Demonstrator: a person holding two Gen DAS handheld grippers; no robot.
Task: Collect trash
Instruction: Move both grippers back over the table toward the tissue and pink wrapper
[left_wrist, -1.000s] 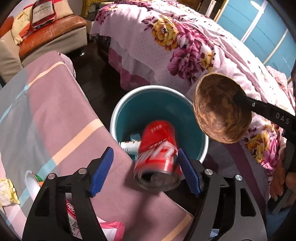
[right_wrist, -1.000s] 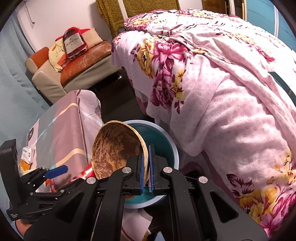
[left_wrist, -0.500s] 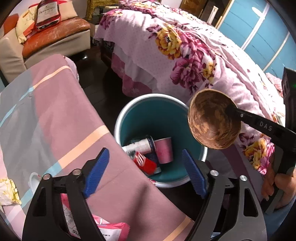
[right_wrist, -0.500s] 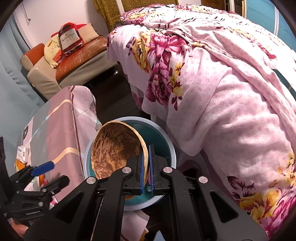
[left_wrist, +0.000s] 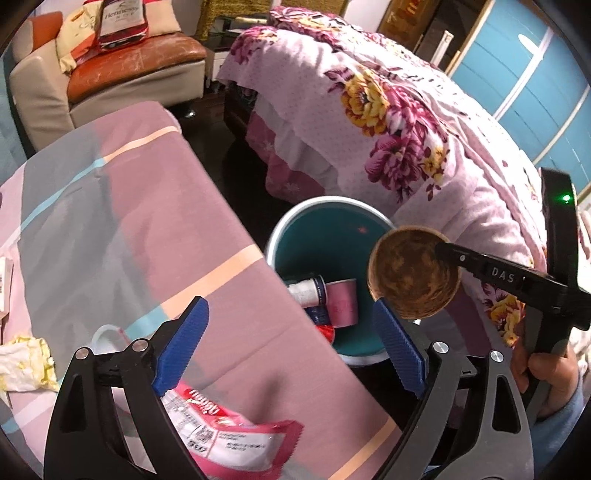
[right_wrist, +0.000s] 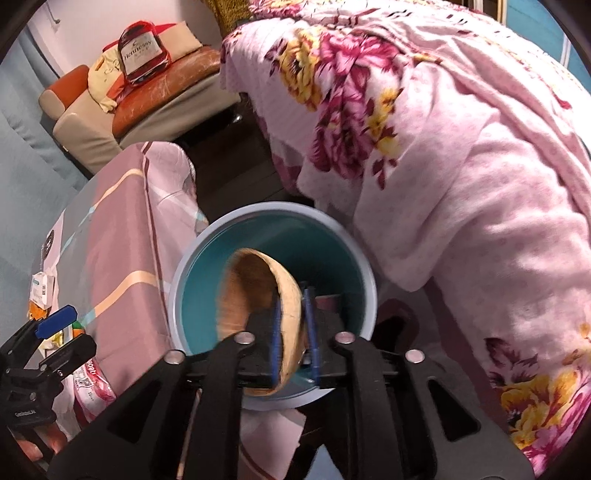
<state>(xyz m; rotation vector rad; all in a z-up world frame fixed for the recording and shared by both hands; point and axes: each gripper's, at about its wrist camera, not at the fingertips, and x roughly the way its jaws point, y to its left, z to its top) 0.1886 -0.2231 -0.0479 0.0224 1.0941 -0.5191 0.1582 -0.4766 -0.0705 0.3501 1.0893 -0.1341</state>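
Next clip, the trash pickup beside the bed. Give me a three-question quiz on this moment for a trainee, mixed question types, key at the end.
1. True or false: the brown bowl hangs over the teal bin.
2. What lies under the left gripper? A) pink snack wrapper B) glass bottle C) spoon
3. Fill in: the left gripper's pads have ____ between them.

Key
1. True. The bowl sits between the right gripper's opening jaws, above the bin.
2. A. The pink snack wrapper lies on the tablecloth.
3. Nothing; its jaws are opening.
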